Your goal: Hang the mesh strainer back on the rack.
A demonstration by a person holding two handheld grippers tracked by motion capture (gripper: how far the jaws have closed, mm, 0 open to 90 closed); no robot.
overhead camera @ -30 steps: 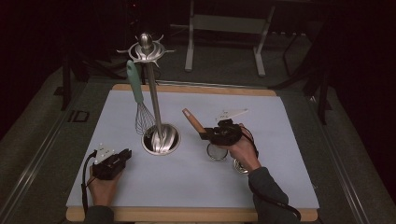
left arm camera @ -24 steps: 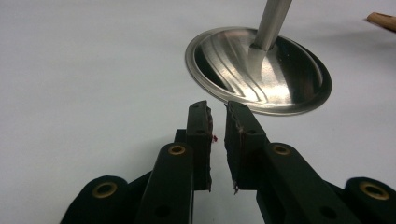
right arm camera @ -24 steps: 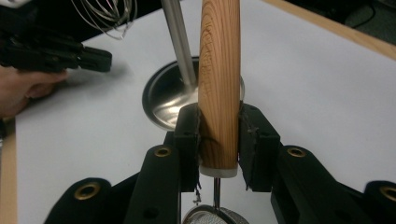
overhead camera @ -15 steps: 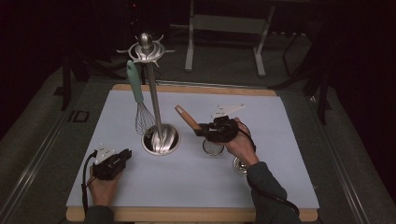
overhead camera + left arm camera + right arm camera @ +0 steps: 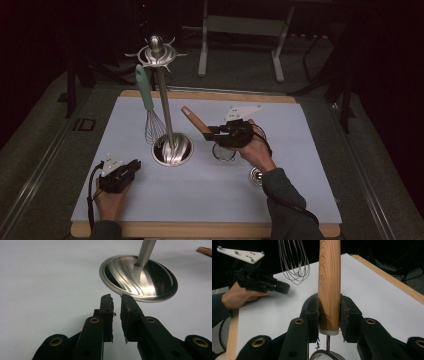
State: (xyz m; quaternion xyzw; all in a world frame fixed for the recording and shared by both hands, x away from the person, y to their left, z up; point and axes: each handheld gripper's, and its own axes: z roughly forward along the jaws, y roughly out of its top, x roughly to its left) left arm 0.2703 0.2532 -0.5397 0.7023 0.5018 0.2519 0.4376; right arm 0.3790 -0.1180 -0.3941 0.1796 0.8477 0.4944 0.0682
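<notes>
Two tongs are in use at the bench (image 5: 310, 165). The right tongs (image 5: 329, 315) are clamped on the wooden handle (image 5: 329, 277) of a small strainer (image 5: 324, 357), whose mesh bowl hangs below the pads. Compared with a second ago, the right hand (image 5: 257, 150) has lifted: the strainer now hangs clear of the bench, handle tilted up and away toward the rack (image 5: 162, 100), which stands just ahead of these tongs. A whisk (image 5: 152, 120) with a pale green handle hangs from the rack's crown, on the far side of the post from the right tongs. The left tongs (image 5: 116, 307) have kept their place; their jaws stand slightly apart with nothing between them, resting low on the bench with the rack's dished metal base (image 5: 138, 277) just ahead. A small round metal piece (image 5: 257, 176) lies on the bench beside the right forearm. Judgement: the lift indicates the strainer is being carried to a free hook on the rack; hanging is not yet done.
</notes>
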